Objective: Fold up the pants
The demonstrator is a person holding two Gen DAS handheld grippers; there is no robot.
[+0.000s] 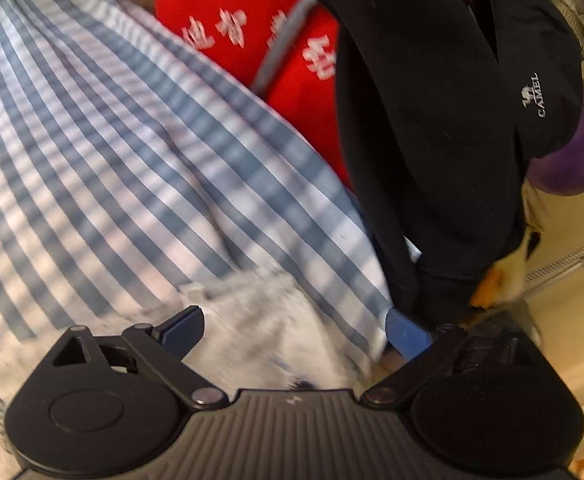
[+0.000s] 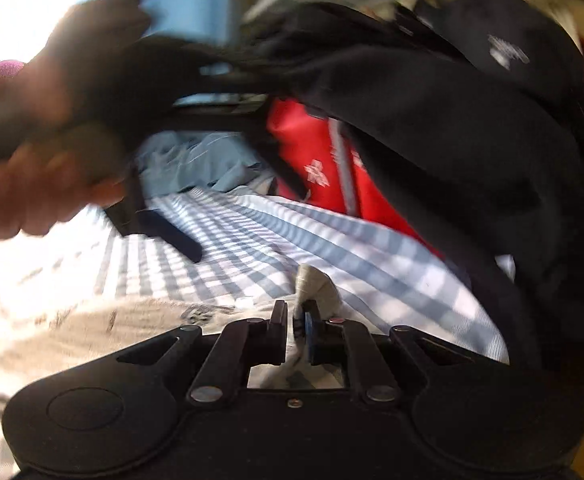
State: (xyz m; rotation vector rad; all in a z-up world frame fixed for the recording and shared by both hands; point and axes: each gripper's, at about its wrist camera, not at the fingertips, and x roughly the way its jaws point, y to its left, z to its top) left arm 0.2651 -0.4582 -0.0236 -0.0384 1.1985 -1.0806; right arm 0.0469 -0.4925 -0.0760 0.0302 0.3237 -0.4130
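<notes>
left gripper [image 1: 296,330] wide apart over the bed [image 1: 91,140], holding nothing. right gripper [image 2: 295,322] pinched tight on light cloth, likely the pants [image 2: 316,284], right in front of it. soft and floppy, not heavy; best grabbed at an edge or corner.

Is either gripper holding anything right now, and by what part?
The right gripper pinches a bunched fold of whitish cloth; which part cannot be told. The left gripper is open, holding nothing.
</notes>
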